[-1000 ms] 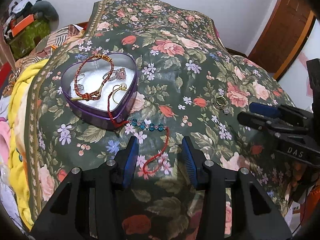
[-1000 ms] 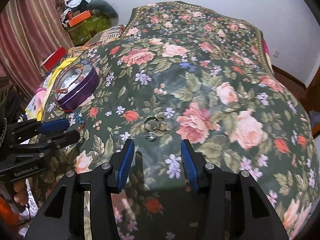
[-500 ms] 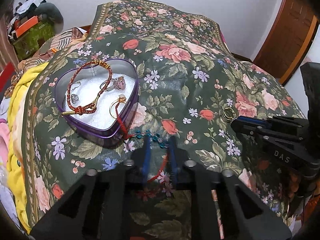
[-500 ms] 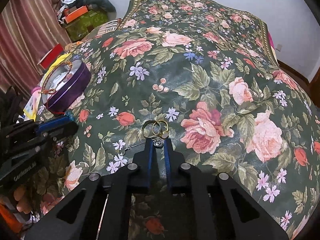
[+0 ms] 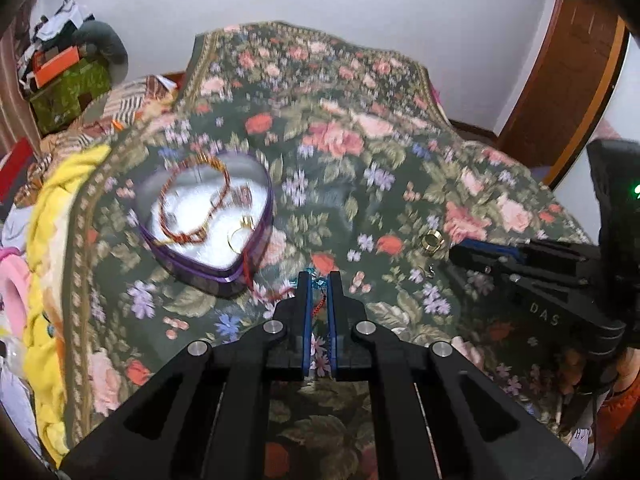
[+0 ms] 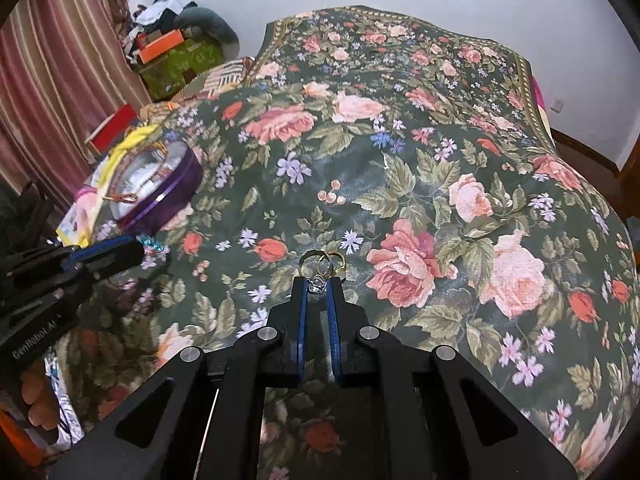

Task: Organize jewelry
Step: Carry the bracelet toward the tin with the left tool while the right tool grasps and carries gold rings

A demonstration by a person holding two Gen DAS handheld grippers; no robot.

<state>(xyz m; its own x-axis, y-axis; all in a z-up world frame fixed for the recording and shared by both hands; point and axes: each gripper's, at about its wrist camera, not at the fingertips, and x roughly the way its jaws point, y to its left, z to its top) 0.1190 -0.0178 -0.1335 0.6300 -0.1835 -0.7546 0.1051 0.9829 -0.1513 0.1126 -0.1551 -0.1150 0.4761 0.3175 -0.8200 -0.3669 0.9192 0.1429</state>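
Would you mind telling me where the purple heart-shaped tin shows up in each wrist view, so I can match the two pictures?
Left wrist view: the purple heart-shaped tin sits left of centre, just beyond and left of the left gripper, blurred by motion.
Right wrist view: the tin lies at the far left edge, beyond the left gripper.
Shared landmark: the gold rings on the floral bedspread.

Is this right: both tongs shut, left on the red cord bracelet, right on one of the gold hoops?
Not the hoops. In the right wrist view, the right tongs pinch a small silver ring; the gold hoops lie just beyond them. The left tongs are shut on the red cord bracelet.
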